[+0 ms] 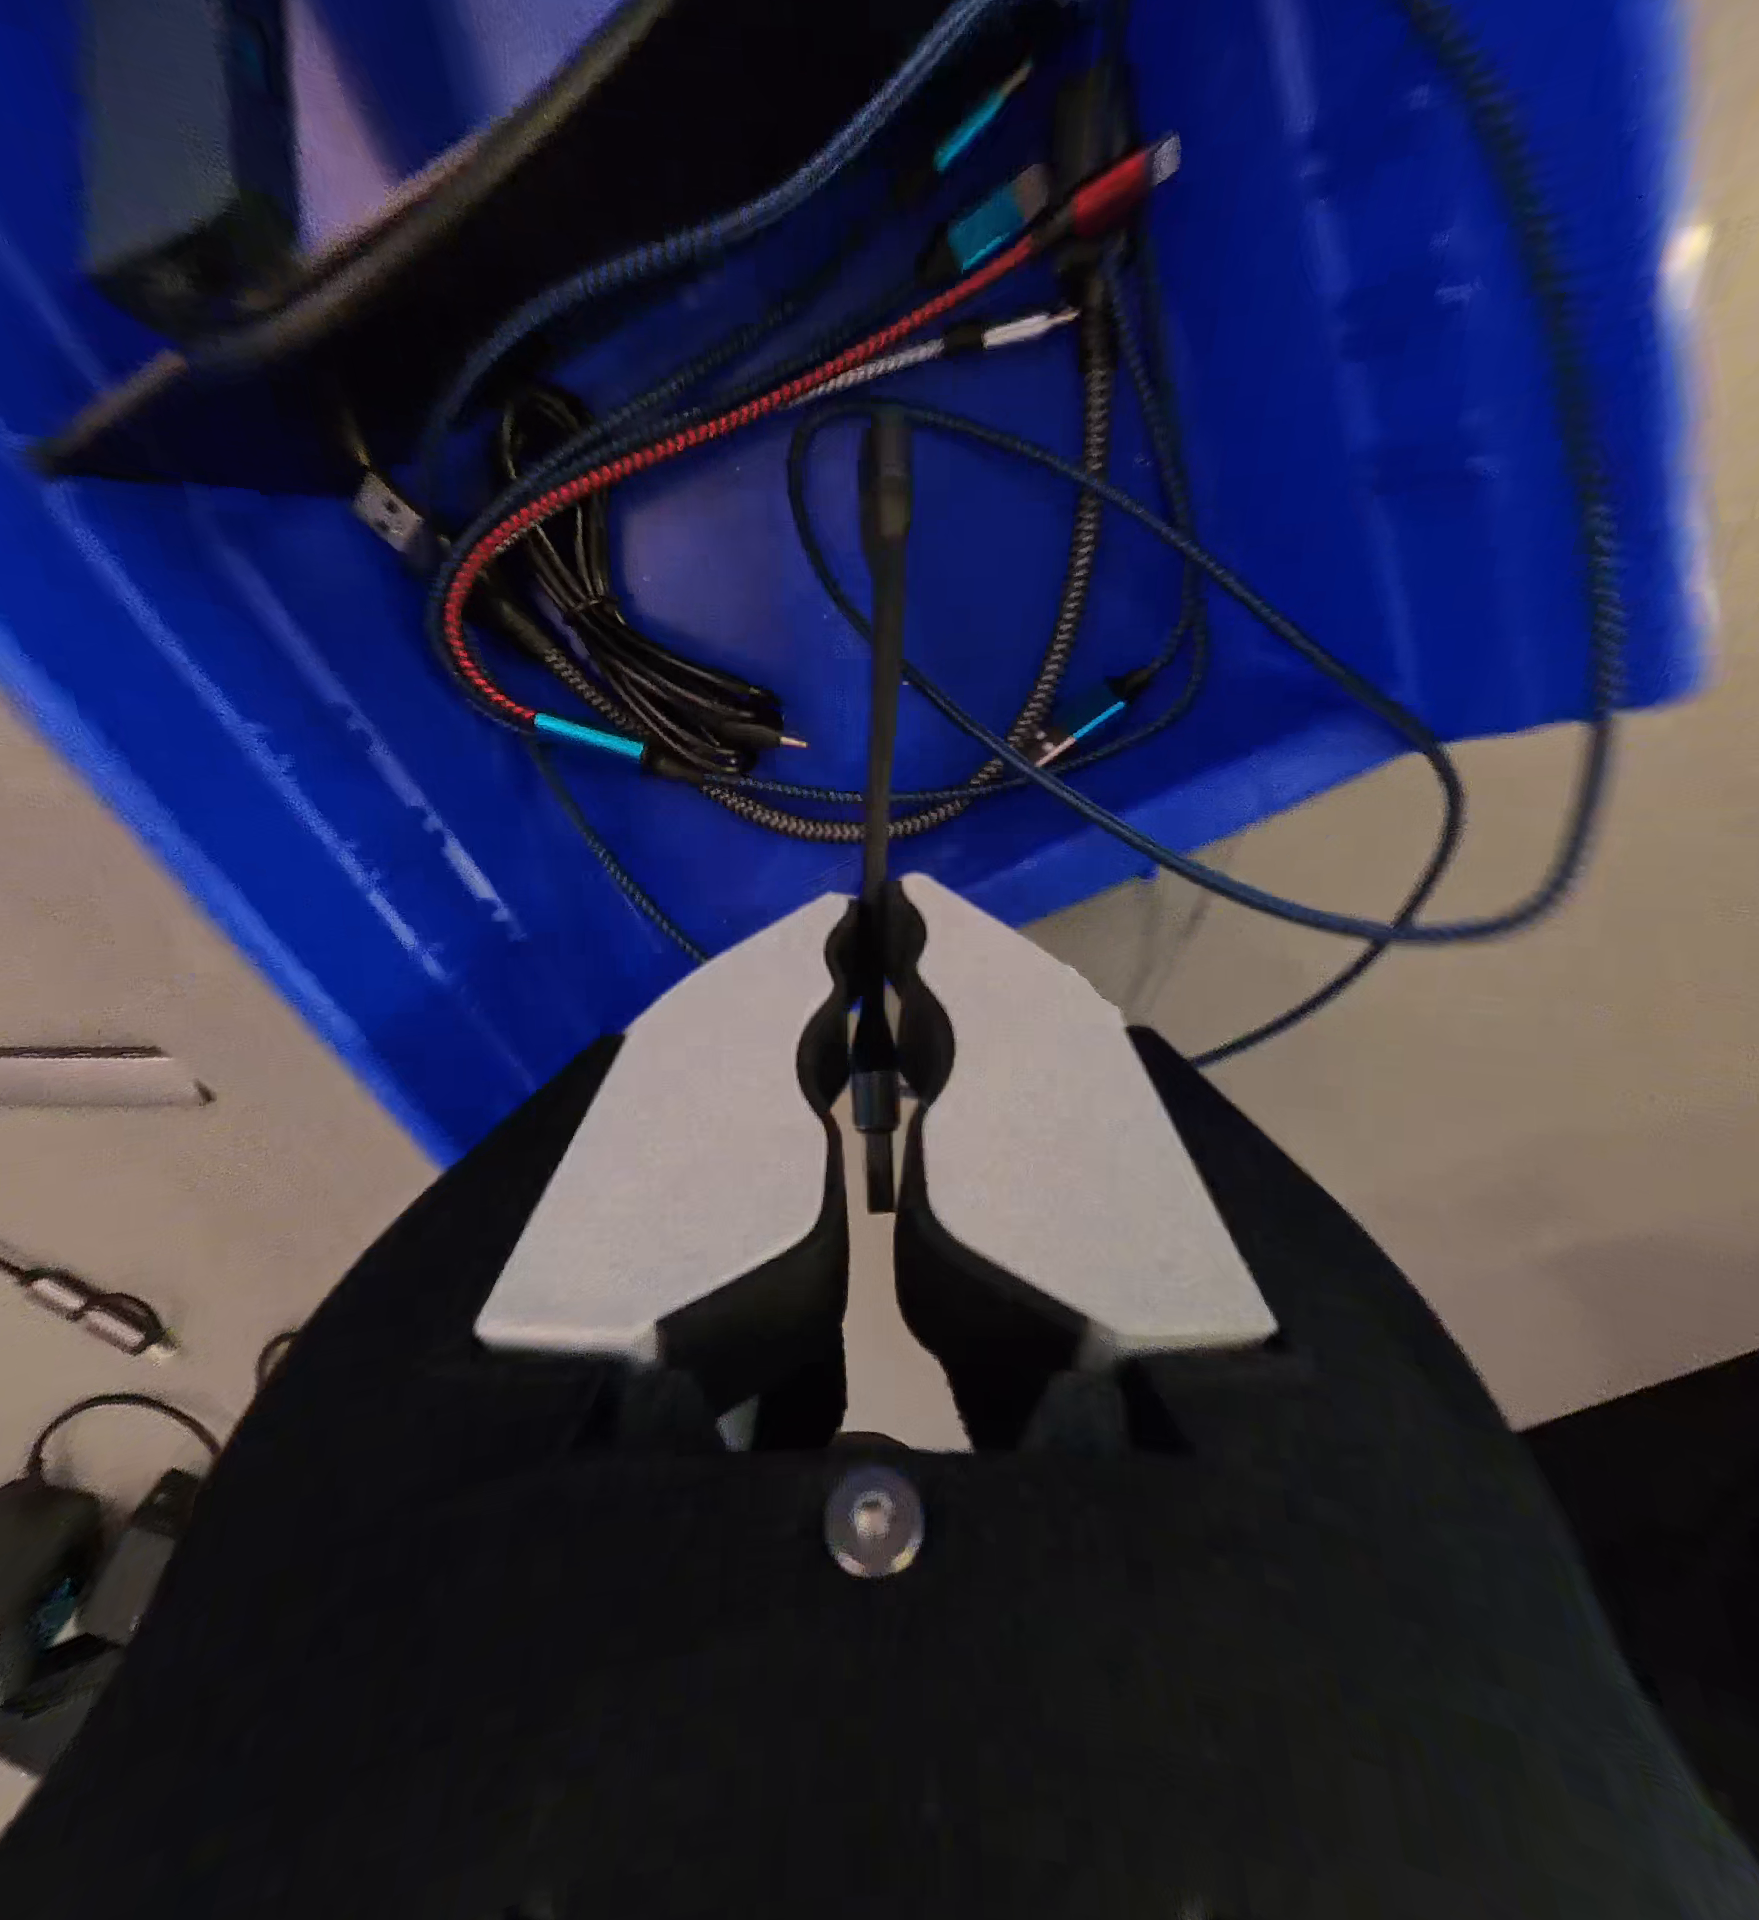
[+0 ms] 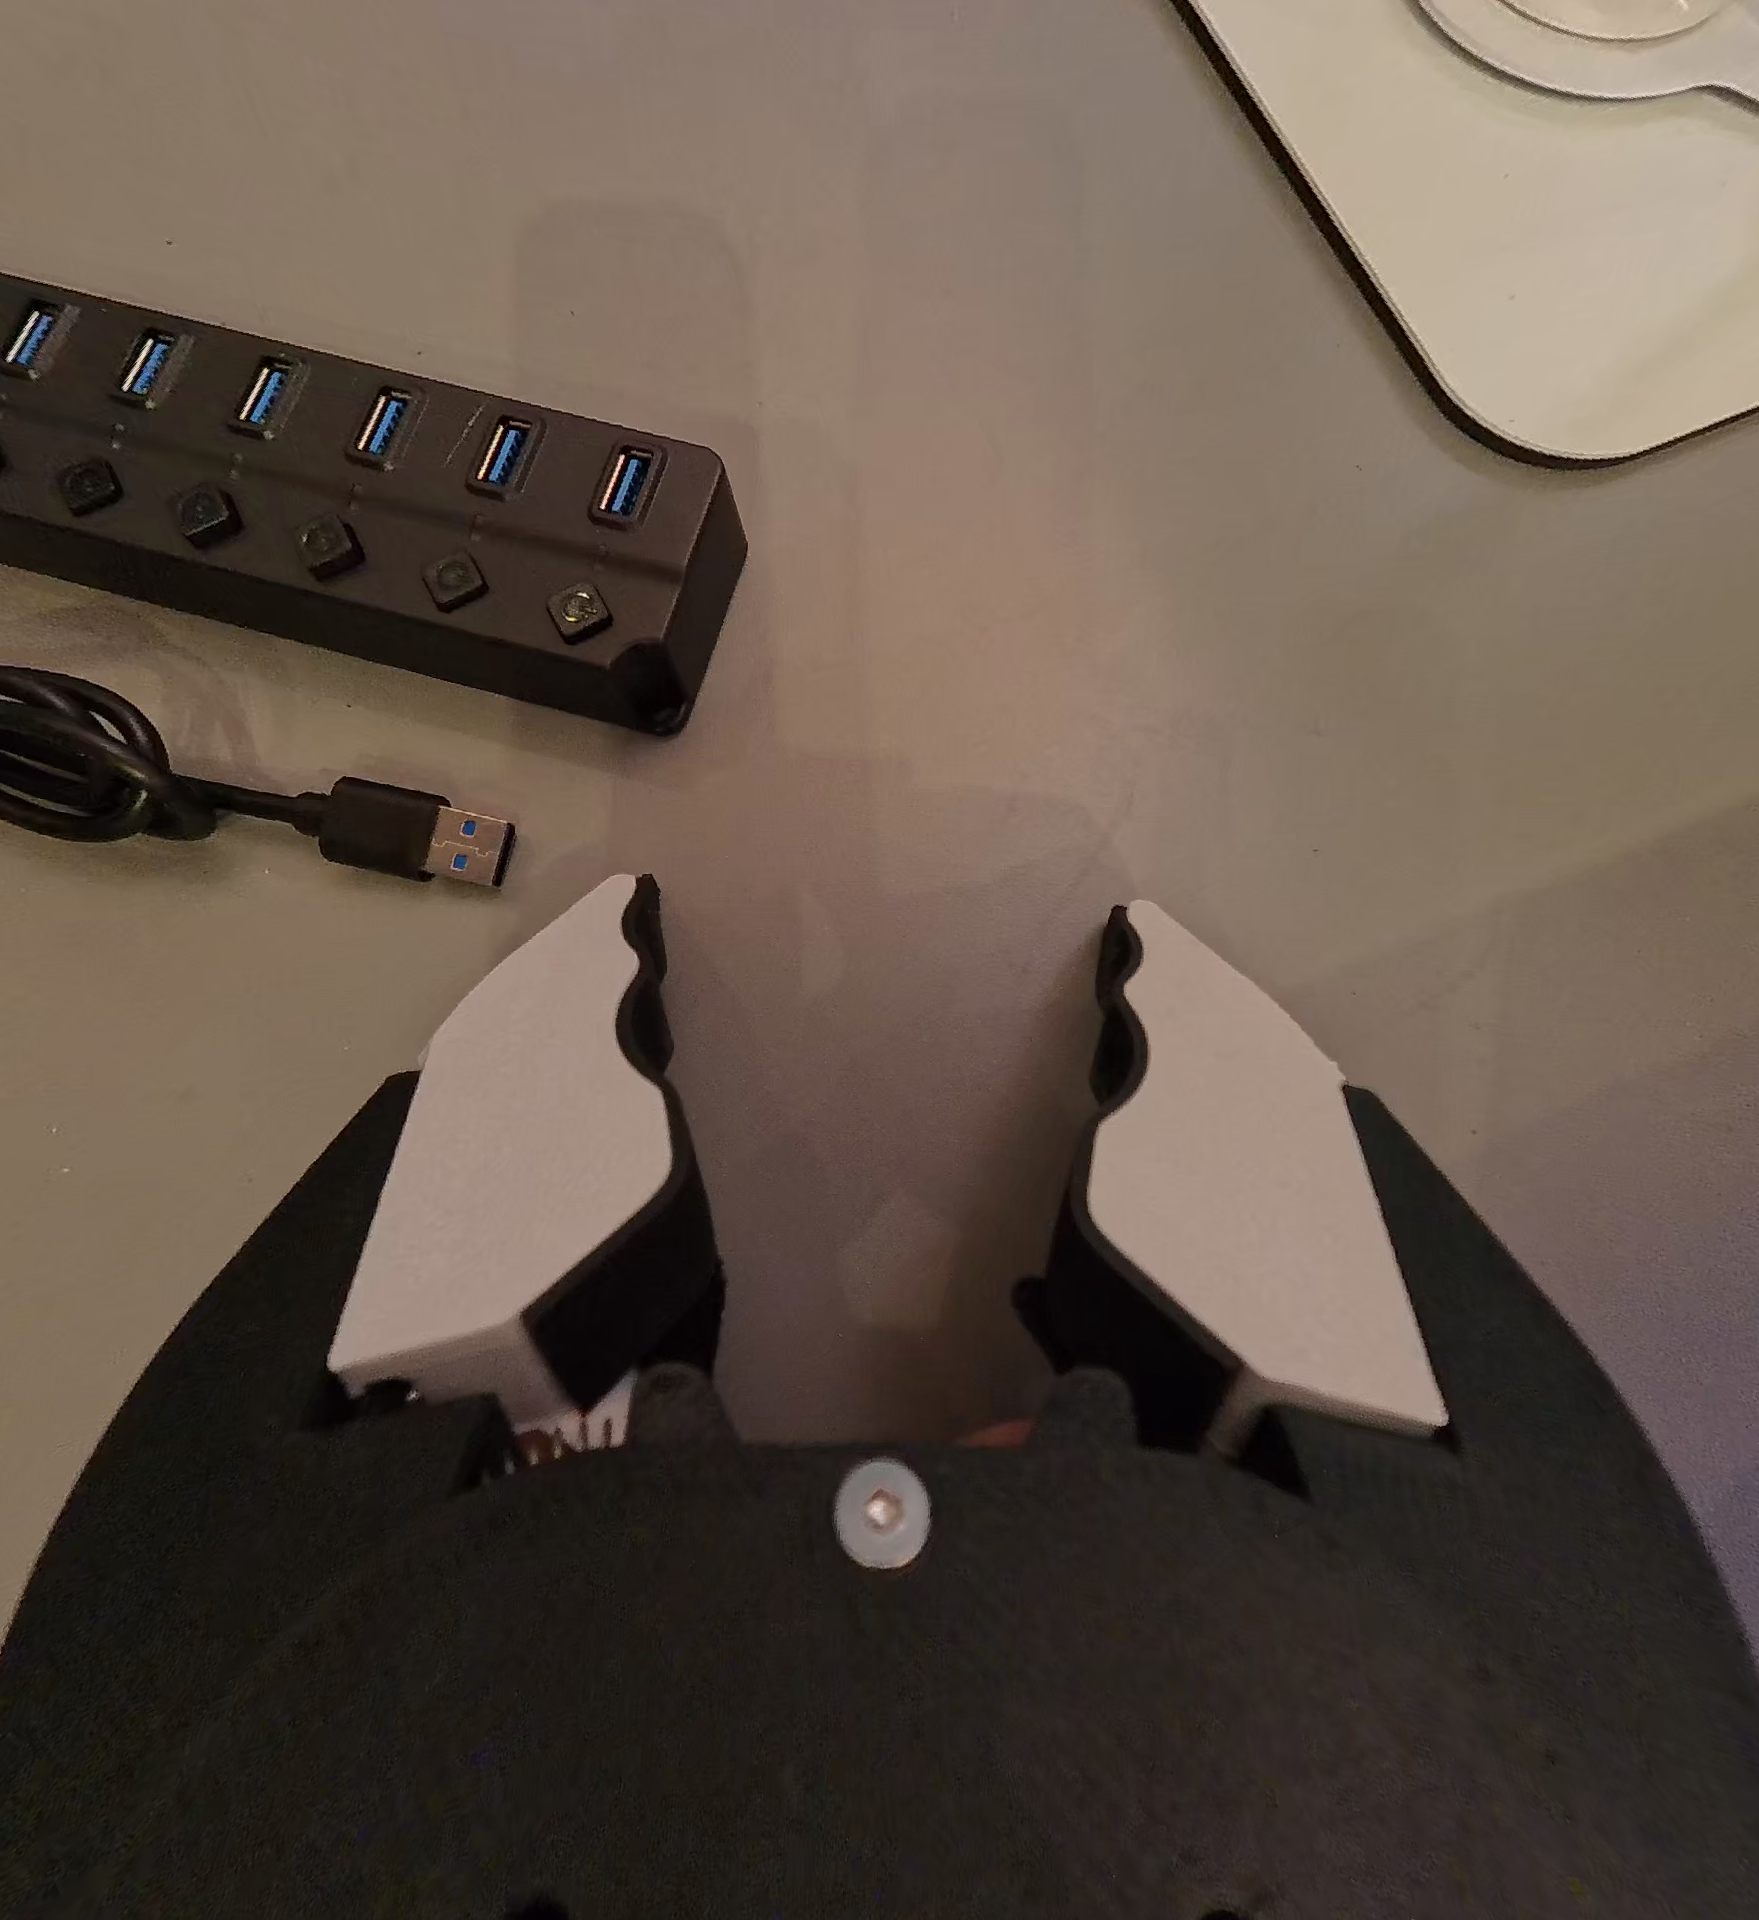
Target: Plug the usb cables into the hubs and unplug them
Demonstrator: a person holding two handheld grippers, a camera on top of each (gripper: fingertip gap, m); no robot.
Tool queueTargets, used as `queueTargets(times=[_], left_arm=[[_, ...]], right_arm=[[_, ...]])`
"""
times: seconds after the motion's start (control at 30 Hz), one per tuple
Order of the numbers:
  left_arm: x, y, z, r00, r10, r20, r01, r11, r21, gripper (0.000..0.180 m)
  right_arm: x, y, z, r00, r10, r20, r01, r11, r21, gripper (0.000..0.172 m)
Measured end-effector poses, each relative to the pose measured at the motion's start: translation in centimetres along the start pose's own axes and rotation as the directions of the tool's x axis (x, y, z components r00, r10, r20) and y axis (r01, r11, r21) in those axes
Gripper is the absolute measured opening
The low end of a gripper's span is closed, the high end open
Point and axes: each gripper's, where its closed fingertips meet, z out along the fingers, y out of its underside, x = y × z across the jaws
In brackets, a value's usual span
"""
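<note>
My left gripper (image 1: 877,914) is shut on a black usb cable (image 1: 883,665). Its plug (image 1: 875,1143) points back toward the camera between the fingers, and the cord runs up over the blue bin (image 1: 335,790). The bin holds several tangled cables, among them a red-and-black braided one (image 1: 709,436) and a blue braided one (image 1: 1270,904) that loops out over the rim. My right gripper (image 2: 880,904) is open and empty above the grey table (image 2: 1062,623). A long black usb hub (image 2: 335,499) with blue ports lies to its upper left. A loose black cable's usb plug (image 2: 428,831) lies just left of my left fingertip (image 2: 584,997).
A white board with a dark edge (image 2: 1540,260) lies at the upper right of the right wrist view. In the left wrist view, black adapters and a cable (image 1: 33,1558) lie at the lower left on the table, and a dark flat item (image 1: 542,260) leans in the bin. Tip to tip, the grippers are about 50 centimeters apart. From my right tips it is roughly 9 centimeters to the long black usb hub (image 2: 335,499); from my left, 40 centimeters.
</note>
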Motion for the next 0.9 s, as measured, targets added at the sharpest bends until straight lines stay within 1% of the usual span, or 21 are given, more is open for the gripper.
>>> queueTargets(times=[0.13,0.2,0.27,0.33,0.37,0.47,0.53,0.6,0.67,0.73,0.8,0.87,0.9], left_arm=[[2.0,-0.2,-5.4,0.998,0.036,0.048,-0.043,0.984,0.17,0.003],[4.1,-0.3,-7.8,0.997,0.058,0.055,-0.07,0.965,0.254,0.003],[7.8,-0.5,-9.6,0.991,0.125,0.038,-0.13,0.938,0.323,0.003],[12.9,-1.0,-10.0,0.977,0.214,-0.015,-0.191,0.902,0.386,0.003],[15.6,-1.2,-9.4,0.965,0.26,-0.042,-0.223,0.89,0.399,0.003],[23.0,-1.8,-5.8,0.923,0.375,-0.088,-0.313,0.863,0.397,0.003],[28.6,-2.1,-3.4,0.877,0.428,-0.22,-0.306,0.849,0.43,0.003],[33.3,-2.4,-1.2,0.833,0.481,-0.274,-0.33,0.829,0.453,0.004],[37.6,-2.6,0.8,0.799,0.503,-0.33,-0.326,0.823,0.464,0.003],[40.9,-2.5,3.2,0.774,0.522,-0.359,-0.348,0.824,0.448,0.004],[42.6,-2.4,5.4,0.761,0.545,-0.351,-0.391,0.818,0.421,0.004],[44.0,-2.5,6.1,0.74,0.536,-0.406,-0.37,0.829,0.419,0.004],[43.9,-2.6,6.2,0.744,0.524,-0.415,-0.358,0.837,0.414,0.014]], right_arm=[[0.0,0.0,0.0,1.0,0.0,0.0,0.0,1.0,0.0,0.079],[0.0,0.0,0.0,1.0,0.0,0.0,0.0,1.0,0.0,0.079],[0.0,0.0,0.0,1.0,0.0,0.0,0.0,1.0,0.0,0.079],[0.0,0.0,0.0,1.0,0.0,0.0,0.0,1.0,0.0,0.079],[0.0,0.0,0.0,1.0,0.0,0.0,0.0,1.0,0.0,0.079],[0.0,0.0,0.0,1.0,-0.001,-0.001,0.001,1.0,0.0,0.079],[0.0,0.0,0.0,1.0,-0.001,-0.001,0.001,1.0,0.0,0.079],[0.0,0.0,0.0,1.0,-0.001,-0.001,0.001,1.0,0.0,0.079],[0.0,0.0,0.0,1.0,-0.001,-0.001,0.001,1.0,0.0,0.079],[0.0,0.0,0.0,1.0,-0.001,0.0,0.001,1.0,0.0,0.079],[0.0,0.0,0.0,1.0,-0.002,0.0,0.002,1.0,0.0,0.079],[0.0,0.0,0.0,1.0,-0.002,-0.001,0.002,1.0,0.0,0.079],[0.0,0.0,0.0,1.0,-0.003,-0.001,0.003,1.0,0.0,0.079]])
